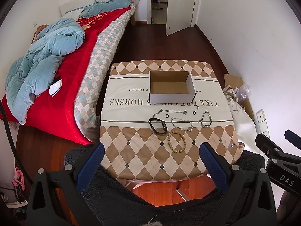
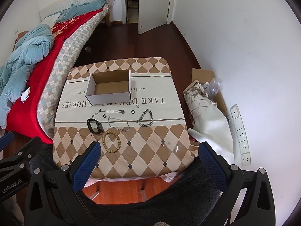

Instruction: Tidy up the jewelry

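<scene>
While both tools hang short of the bench's near edge, the room shows dark wood floor (image 1: 154, 43), white walls and a white door (image 1: 180, 5) ajar at the far end. Bed (image 1: 75, 71) along the left: red blanket, crumpled blue quilt (image 1: 47, 56), argyle mattress side touching or just beside the bench. Bench (image 1: 143, 154) covered in a tan-and-cream diamond cloth with a white band printed "TAKE DREAMS AS HORSES", upside down to the camera. Cardboard sheet and folded fabric on the floor right of the bench; white power strip (image 2: 241, 137) by the wall.

Open cardboard box (image 1: 171, 86), white outside, sits on the white band at the far middle, nothing visible inside. Jewelry lies in a loose group nearer than the box, apart from it: black bangle (image 1: 157, 125), wooden bead bracelet (image 1: 176, 141) nearest the tools, chunky silver chain (image 1: 205, 119) at right, thin silver chain (image 1: 181, 123) at centre, fine necklace (image 1: 169, 112) behind, two small black rings (image 1: 166, 115).

Left tool (image 1: 151, 166): blue-padded jaws spread wide, holding nothing. Right tool (image 2: 148, 166): same.
</scene>
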`<state>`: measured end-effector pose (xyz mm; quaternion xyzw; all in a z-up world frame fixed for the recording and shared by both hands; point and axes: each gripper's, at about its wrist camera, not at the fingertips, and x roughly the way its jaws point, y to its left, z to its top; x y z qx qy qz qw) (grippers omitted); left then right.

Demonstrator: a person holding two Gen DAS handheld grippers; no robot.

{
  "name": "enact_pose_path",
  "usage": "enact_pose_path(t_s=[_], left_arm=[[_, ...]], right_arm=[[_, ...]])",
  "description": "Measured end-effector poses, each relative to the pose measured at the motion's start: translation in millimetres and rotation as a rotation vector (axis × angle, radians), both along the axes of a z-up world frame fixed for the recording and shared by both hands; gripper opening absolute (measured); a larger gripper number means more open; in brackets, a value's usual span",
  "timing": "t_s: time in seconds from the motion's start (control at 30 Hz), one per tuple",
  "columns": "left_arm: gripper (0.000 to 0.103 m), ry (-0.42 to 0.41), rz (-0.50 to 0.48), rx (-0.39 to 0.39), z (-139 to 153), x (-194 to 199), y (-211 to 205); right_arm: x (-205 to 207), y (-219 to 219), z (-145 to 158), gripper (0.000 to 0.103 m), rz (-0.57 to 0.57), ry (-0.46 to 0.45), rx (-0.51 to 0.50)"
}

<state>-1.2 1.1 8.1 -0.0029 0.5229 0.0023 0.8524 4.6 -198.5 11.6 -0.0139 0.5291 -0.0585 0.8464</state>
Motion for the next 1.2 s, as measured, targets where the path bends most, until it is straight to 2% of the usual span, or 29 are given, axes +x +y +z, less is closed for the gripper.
enact_pose_path(t_s=[0.3, 0.4, 0.5, 0.57, 0.63, 0.67, 0.8, 0.97, 1.13, 1.2], left_arm=[[0.103, -0.002, -0.004, -0.006, -3, 2, 1], [0.103, -0.03, 0.009, 0.022, -10, 13, 5], [0.103, -0.046, 0.016, 0.087, -28, 30, 6], [0.103, -0.032, 0.015, 0.123, -50, 44, 6], [0.103, 0.001, 0.003, 0.119, -72, 54, 4], [0.103, 0.045, -0.001, 0.116, -91, 62, 2], [0.102, 0.173, -0.032, 0.067, -146, 79, -8], [0.101, 0.284, -0.069, 0.018, -203, 93, -32], [0.08, 0.391, -0.094, -0.006, -253, 103, -51], [0.076, 0.409, -0.098, -0.014, -262, 104, -54]], right_arm=[[2, -4, 0, 0.103, -0.009, -0.028, 0.03], [8, -15, -5, 0.103, -0.032, -0.059, 0.072], [18, -28, -19, 0.103, -0.062, -0.083, 0.085], [25, -37, -34, 0.103, -0.081, -0.09, 0.084], [32, -43, -51, 0.097, -0.089, -0.071, 0.085], [39, -49, -66, 0.092, -0.097, -0.056, 0.091], [53, -62, -112, 0.078, -0.101, 0.005, 0.099], [64, -78, -168, 0.073, -0.13, 0.081, 0.124], [67, -85, -204, 0.073, -0.15, 0.138, 0.136], [68, -86, -212, 0.073, -0.158, 0.153, 0.143]])
